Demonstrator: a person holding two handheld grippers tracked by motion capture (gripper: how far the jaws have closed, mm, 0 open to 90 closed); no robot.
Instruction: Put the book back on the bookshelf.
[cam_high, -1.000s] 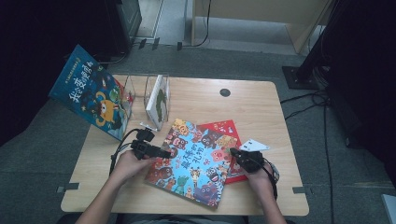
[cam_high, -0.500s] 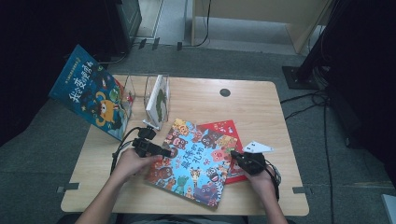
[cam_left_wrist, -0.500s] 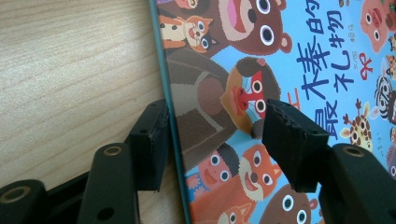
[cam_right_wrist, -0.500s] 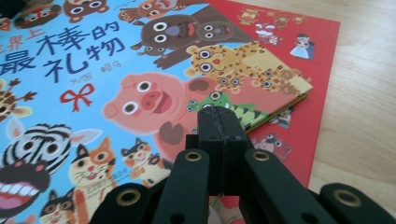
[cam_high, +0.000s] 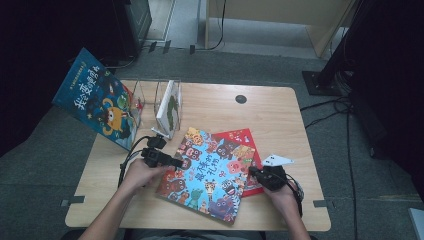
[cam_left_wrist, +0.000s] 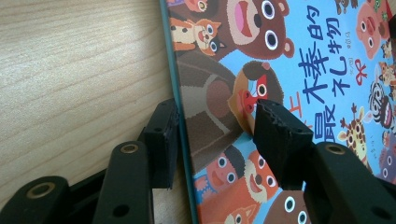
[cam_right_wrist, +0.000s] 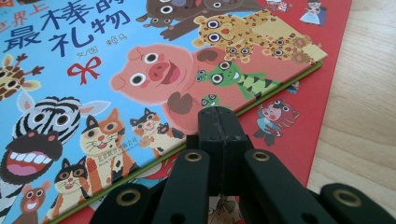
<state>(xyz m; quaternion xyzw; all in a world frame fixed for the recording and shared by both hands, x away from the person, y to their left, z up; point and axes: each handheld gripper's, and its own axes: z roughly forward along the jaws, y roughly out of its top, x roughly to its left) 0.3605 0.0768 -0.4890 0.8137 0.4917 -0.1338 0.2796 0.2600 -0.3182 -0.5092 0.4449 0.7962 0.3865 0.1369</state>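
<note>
The blue animal book (cam_high: 210, 175) lies flat on the red book (cam_high: 246, 145), its long axis diagonal on the table (cam_high: 280, 115). The left gripper (cam_high: 175, 162) has been closing around its edge, not yet pressing; the right gripper (cam_high: 252, 171) is clenched, empty.

Right gripper (cam_right_wrist: 219, 114): jaws pressed flat together, nothing between them, tips resting at the edge of the blue animal book (cam_right_wrist: 93, 70). Blue cover crowded with cartoon animals (pig, zebra, leopard, cats, green frog) plus dark-blue Chinese title and a red bow. Lies on top of a red book (cam_right_wrist: 322, 60), corner overlapping, green-edged boards visible along the seam. Red cover exposed to the right and below, small printed figures on it. Bare light wooden table (cam_right_wrist: 369, 116) at far right.
</note>
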